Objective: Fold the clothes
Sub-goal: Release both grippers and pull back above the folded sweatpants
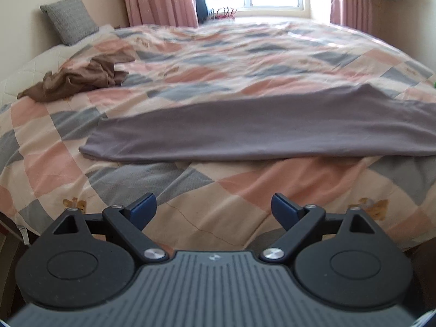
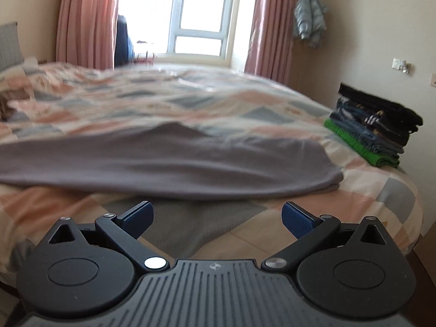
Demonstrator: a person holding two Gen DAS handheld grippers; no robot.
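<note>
1. The left hand-held gripper (image 1: pixel 214 209) has its blue-padded fingers spread wide with nothing between them. It hangs over the near edge of the bed (image 1: pixel 190 207), short of the cloth.
2. The right hand-held gripper (image 2: pixel 218 216) is likewise spread wide and empty, just short of the same cloth's near edge.
3. A grey-mauve garment (image 1: pixel 259 133) lies flat on the bed's checked quilt as a long band running across both views. Its left end shows in the left wrist view and its rounded right end (image 2: pixel 324 169) in the right wrist view. Neither gripper touches it.
4. A crumpled brown garment (image 1: pixel 79 79) sits well apart from the grey one, toward the far left of the bed, near a grey pillow (image 1: pixel 68 19) propped against the wall.
5. A stack of folded clothes (image 2: pixel 373 130), black on top and green at the bottom, rests at the bed's right edge.
6. Pink curtains (image 2: pixel 87 16) frame a bright window (image 2: pixel 190 19) beyond the bed.
</note>
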